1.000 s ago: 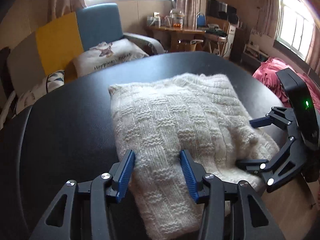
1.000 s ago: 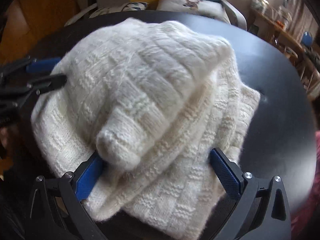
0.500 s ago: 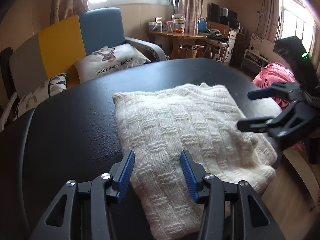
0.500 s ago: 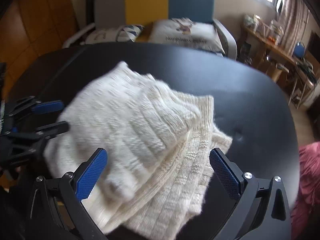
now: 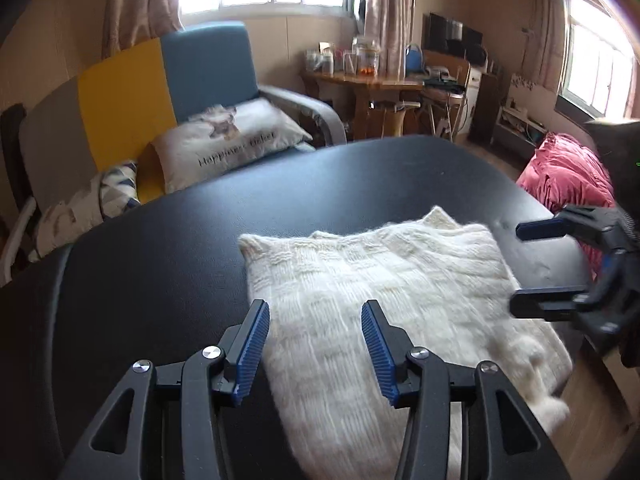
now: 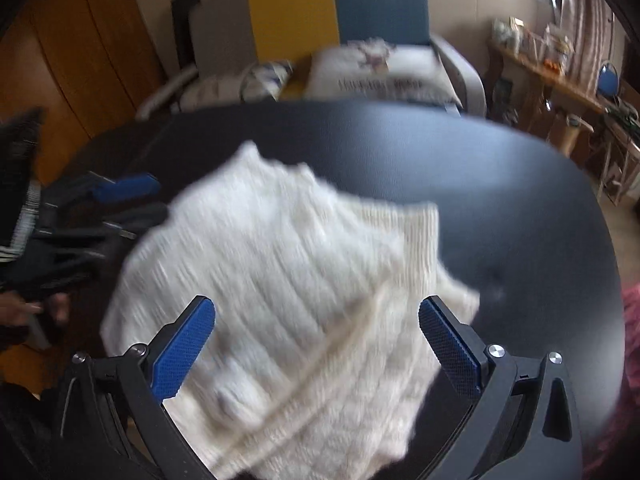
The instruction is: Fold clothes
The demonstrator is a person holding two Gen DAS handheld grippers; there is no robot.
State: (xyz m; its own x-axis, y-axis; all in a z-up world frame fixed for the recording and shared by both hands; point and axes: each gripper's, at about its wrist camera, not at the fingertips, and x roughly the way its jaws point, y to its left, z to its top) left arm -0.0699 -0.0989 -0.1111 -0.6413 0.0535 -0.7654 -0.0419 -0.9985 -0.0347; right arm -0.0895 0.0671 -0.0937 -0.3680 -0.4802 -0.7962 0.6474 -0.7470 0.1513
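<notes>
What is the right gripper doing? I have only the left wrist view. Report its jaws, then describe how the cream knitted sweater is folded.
Observer: The right gripper is above the cream knitted sweater. Its blue pads stand wide apart and clamp nothing.
Operator: Now the folds.
Observer: The top layer ends in a ribbed band. A lower layer sticks out past it onto the black oval table.

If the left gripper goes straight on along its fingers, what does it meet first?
Most likely the folded white sweater: it lies straight ahead between the open fingers of the left gripper, on the black table. Depth is uncertain.
</notes>
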